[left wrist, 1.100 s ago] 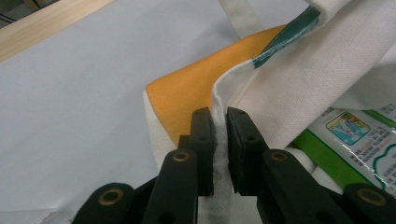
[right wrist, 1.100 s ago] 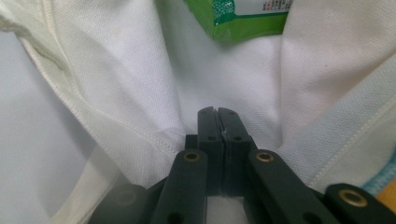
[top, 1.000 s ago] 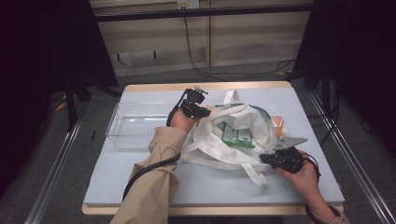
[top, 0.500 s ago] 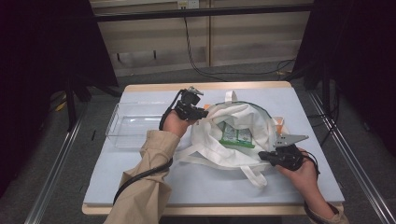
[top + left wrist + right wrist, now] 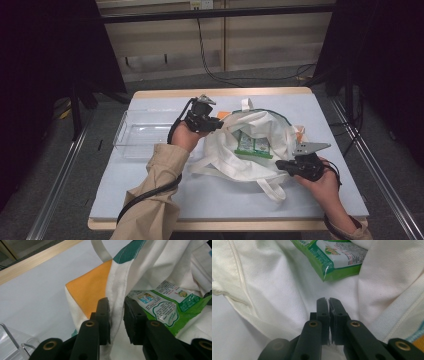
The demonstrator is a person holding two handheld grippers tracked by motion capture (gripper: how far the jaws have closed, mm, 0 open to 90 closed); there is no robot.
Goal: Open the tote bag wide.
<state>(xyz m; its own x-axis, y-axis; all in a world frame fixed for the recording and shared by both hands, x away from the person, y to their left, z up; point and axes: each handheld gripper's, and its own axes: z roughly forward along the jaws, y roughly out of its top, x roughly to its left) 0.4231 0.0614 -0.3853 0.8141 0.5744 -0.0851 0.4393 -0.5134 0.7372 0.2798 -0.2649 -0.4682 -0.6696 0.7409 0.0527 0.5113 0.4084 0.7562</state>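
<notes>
Left gripper (image 5: 216,125): at the left rim of the white cloth bag (image 5: 250,165), held in the person's left hand; its jaws stand a little apart and have just been opening, with the bag's hemmed edge hanging between them and no pad pressing it firmly
Left gripper's own view: the two black pads (image 5: 103,315) flank a fold of the white cloth; an orange panel (image 5: 90,290) of the bag lies just beyond, and a green patch sits on the cloth above
Right gripper (image 5: 286,164): low at the bag's right side, in the person's right hand; jaws closed tight together, a thin bit of white cloth seemingly pinched at the tips, though the seam is too narrow to be sure
Right gripper's own view: fingertips (image 5: 327,302) rest against the bag's white inner cloth, with a stitched hem running off to the left
Green packets (image 5: 254,146): lying inside the open bag, between the two grippers, printed in green and white
Bag: slumped open on the pale blue table (image 5: 210,200), straps trailing toward the near edge
Clear plastic bin (image 5: 140,135): on the table just left of the left hand
</notes>
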